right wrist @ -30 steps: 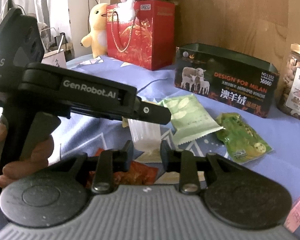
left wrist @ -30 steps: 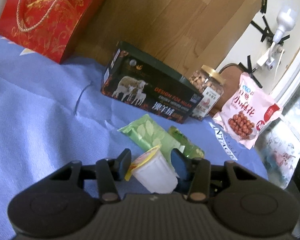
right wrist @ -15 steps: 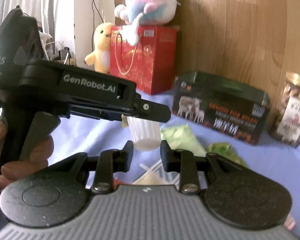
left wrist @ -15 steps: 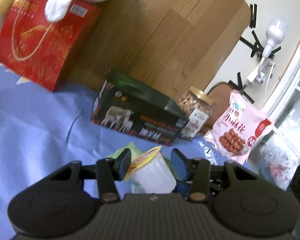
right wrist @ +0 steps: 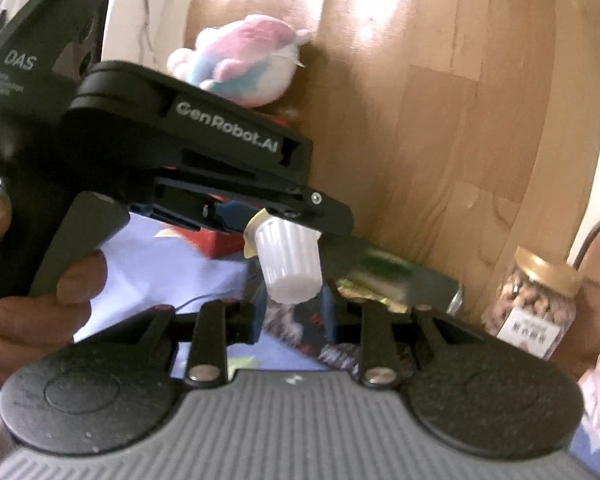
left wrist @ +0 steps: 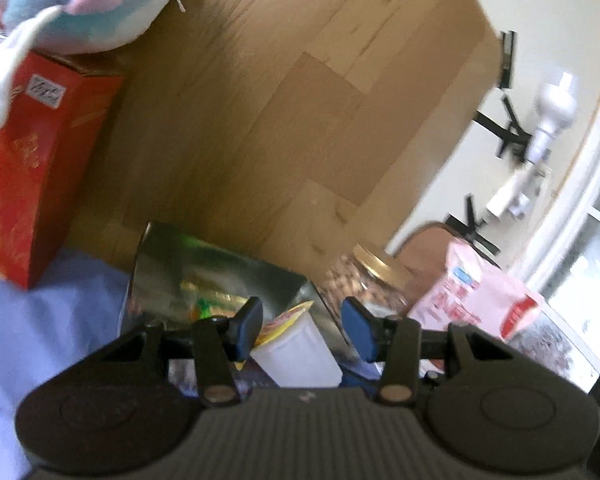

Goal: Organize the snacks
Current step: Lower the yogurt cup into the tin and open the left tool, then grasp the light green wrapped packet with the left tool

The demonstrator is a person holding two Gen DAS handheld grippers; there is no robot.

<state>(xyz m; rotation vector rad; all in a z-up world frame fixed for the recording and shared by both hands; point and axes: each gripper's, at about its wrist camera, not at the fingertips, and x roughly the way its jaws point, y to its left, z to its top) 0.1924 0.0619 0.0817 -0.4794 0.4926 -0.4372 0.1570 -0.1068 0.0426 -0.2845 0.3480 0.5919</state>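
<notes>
My left gripper [left wrist: 302, 330] is shut on a white jelly cup [left wrist: 296, 350] with a yellow foil lid and holds it in the air. The cup [right wrist: 290, 258] also shows in the right wrist view, clamped in the left gripper's fingers. It hangs just short of the open dark tin box [left wrist: 204, 276], which has wrapped snacks inside. The tin also shows in the right wrist view [right wrist: 396, 276]. My right gripper [right wrist: 294, 316] is empty, with a narrow gap between its fingers, just below the cup.
A red gift bag [left wrist: 32, 160] with a plush toy [left wrist: 84, 4] on top stands at the left. A jar of nuts [right wrist: 536, 300] and a pink snack bag [left wrist: 476, 296] stand right of the tin. A wooden board [left wrist: 280, 120] backs them. Blue cloth [left wrist: 40, 328] covers the surface.
Both grippers have risen and moved toward the tin. The left one carries the jelly cup up from the cloth. The green snack packets have dropped out of view.
</notes>
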